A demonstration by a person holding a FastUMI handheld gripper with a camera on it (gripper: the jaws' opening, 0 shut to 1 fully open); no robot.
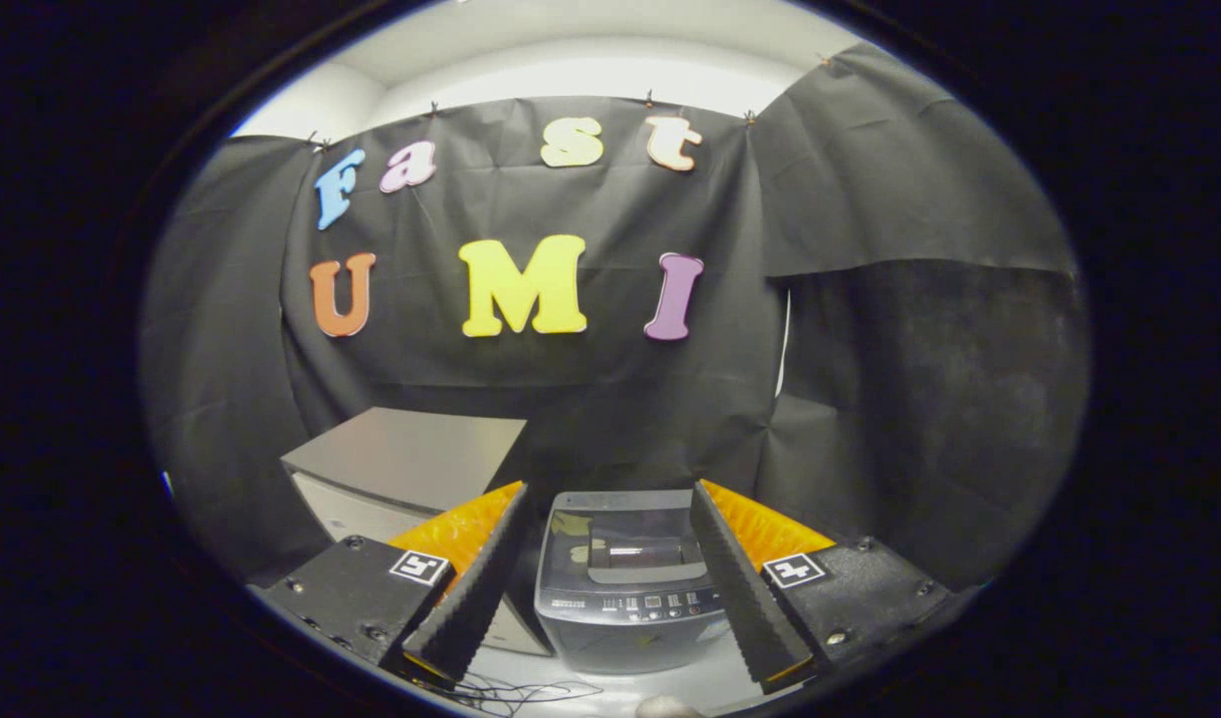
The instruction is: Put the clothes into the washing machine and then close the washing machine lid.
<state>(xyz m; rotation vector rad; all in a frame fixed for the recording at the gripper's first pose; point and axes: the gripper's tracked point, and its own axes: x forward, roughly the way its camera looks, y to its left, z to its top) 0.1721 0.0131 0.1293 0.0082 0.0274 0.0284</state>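
Tongs (610,588) spread wide, empty; one washing machine (625,588) between fingers, lid down; one cabinet (401,469) beside.

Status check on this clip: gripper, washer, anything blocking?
Gripper open, holding nothing. Washing machine just ahead between the fingers, lid down. Grey cabinet beside the washer; cables on the floor in front.

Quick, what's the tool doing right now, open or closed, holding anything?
Tool: open, fingers spread wide, holding nothing; the washing machine sits beyond, seen between them, lid down.
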